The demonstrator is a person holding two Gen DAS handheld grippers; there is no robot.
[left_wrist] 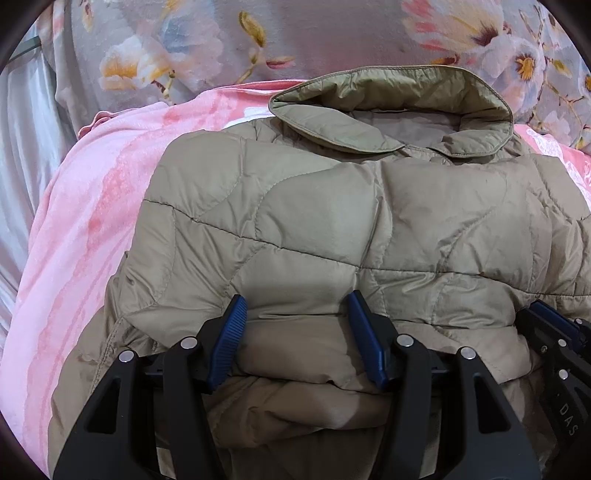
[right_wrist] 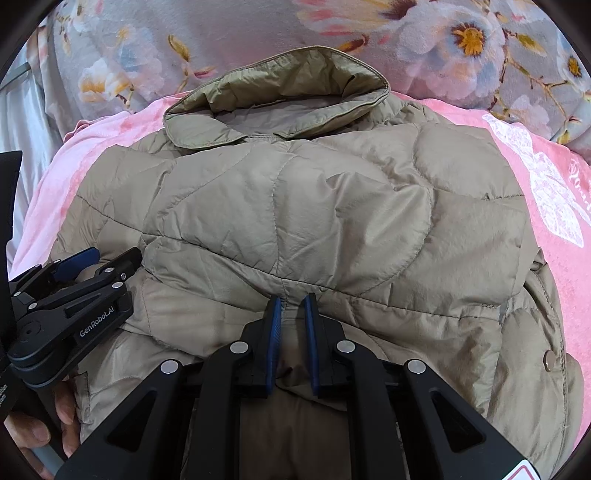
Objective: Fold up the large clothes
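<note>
Pink blanket [left_wrist: 92, 206] under a quilted jacket [left_wrist: 295, 206]; left gripper [left_wrist: 297, 306] clamps a thick fold, right gripper [right_wrist: 293, 301] pinches a thin one, hem hidden beneath both.

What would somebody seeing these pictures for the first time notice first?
A puffy khaki quilted jacket fills the middle of both views, its collar standing open at the far end, lying on a pink blanket. At the near hem, the right claw is pinched nearly shut on a fold of fabric, while the left claw straddles a thick bunch of it. Behind lies grey floral bedding.
</note>
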